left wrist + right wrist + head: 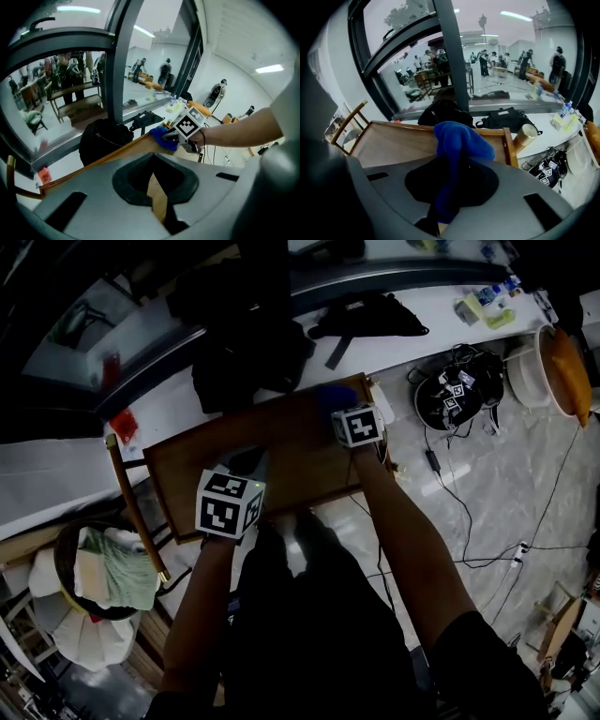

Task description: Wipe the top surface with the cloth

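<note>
"The table top (393, 140) is wood, yes? Smooth, with a soft shine."
"Yes, it looks varnished. The cloth (459, 140) is blue and fluffy, like microfibre. The shell of the right gripper (443, 211) is grey matt plastic."
"And the floor (497, 484), at three o'clock from the table?"
"Pale stone, glossy."

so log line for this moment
phase: wipe | right hand-held gripper: shut on blue cloth, far right corner of wooden top | left hand-held gripper: shut on its near edge
</note>
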`<state>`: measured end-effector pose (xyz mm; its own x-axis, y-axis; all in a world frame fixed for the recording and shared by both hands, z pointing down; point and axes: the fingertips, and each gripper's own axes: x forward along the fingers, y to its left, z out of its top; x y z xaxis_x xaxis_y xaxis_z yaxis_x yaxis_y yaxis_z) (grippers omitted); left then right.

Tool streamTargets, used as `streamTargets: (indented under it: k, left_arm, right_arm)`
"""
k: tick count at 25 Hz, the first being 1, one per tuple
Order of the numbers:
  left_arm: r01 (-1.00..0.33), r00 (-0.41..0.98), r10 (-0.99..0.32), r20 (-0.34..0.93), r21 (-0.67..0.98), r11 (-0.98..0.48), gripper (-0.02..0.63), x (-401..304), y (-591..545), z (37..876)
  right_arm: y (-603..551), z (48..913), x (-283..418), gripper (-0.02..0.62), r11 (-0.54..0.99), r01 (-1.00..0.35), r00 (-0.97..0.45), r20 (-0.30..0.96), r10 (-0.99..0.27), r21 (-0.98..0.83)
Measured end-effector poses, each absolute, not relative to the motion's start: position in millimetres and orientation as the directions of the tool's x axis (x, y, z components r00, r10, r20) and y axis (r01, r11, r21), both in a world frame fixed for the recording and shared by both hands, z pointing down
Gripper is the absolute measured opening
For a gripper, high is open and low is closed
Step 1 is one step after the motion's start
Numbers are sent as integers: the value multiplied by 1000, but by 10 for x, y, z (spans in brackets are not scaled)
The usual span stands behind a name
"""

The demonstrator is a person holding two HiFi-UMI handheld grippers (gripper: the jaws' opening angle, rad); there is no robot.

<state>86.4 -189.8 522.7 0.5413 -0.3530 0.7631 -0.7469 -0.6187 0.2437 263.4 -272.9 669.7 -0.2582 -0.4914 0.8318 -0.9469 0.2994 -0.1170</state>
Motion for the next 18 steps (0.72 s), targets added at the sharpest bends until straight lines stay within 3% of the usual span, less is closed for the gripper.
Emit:
streamTargets:
  k: [11,18]
  left_arm:
    - [-764,509,-378,773,203,-613,11,726,-1933,5072]
    - [-807,475,-421,773,193,-558,12,176,-1893,4999]
  right_arm:
    - [-2814,6623,3071,57,165,-985,-125,843,-523,-44]
    - [-2816,6653,3101,57,66,-997,-69,841,-536,-40]
